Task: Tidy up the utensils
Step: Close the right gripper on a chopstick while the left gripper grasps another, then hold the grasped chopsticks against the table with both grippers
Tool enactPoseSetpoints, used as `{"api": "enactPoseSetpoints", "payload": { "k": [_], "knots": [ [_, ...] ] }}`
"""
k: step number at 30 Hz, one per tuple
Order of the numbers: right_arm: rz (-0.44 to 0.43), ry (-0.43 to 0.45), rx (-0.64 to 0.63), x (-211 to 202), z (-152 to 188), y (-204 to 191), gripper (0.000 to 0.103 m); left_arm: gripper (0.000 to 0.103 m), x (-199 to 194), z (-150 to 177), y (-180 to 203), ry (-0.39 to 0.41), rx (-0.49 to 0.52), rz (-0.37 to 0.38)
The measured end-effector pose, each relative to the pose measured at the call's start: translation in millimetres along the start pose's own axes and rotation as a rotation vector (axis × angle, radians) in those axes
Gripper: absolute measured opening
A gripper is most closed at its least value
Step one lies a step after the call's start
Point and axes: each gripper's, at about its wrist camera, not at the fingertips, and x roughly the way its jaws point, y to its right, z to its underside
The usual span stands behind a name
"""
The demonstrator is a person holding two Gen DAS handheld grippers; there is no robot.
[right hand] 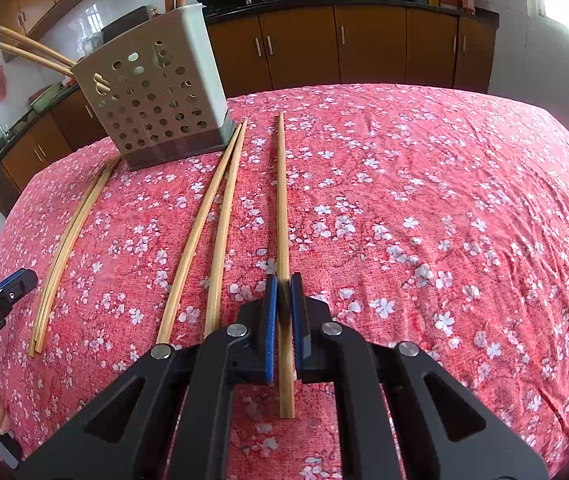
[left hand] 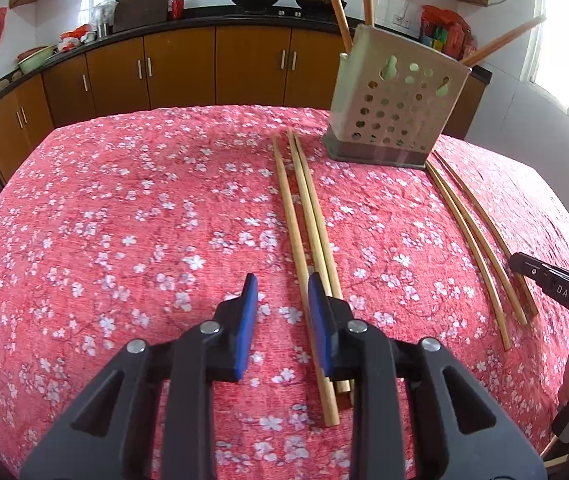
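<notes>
Right fingers [right hand: 271, 312] are pinching one chopstick [right hand: 281, 200], left gripper [left hand: 280, 320] is hanging open, so I'd be lifting level, then tipping into the holder [right hand: 156, 92].

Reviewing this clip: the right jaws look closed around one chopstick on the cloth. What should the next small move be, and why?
Probably lift the right gripper straight up a little. Its jaws are shut on a chopstick that seems to lie flat on the tablecloth, and the perforated holder, already holding several chopsticks, stands ahead to the left. The left gripper is open and holds nothing.
</notes>
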Motion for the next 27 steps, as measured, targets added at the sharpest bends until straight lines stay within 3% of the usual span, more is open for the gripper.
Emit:
{"api": "enactPoseSetpoints", "payload": {
  "k": [8, 12, 20, 23, 27],
  "knots": [
    [0.000, 0.002, -0.001, 2, -1, -1, 0.008, 0.017, 15, -4, 10, -0.052, 0.027, -0.010],
    [-0.002, 0.001, 0.000, -1, 0, 0, 0.008, 0.008, 21, -7, 11, -0.064, 0.039, -0.042],
    [0.018, 0.006, -0.027, 1, -3, 1, 0.008, 0.008, 29, -21, -28, -0.057, -0.052, -0.124],
    [0.030, 0.012, 0.008, 4, -8, 11, 0.008, 0.009, 27, -22, -42, -0.050, -0.100, -0.103],
    [0.033, 0.014, 0.035, 5, -11, 18, 0.008, 0.010, 26, -22, -44, -0.052, -0.093, -0.109]
  ]
}}
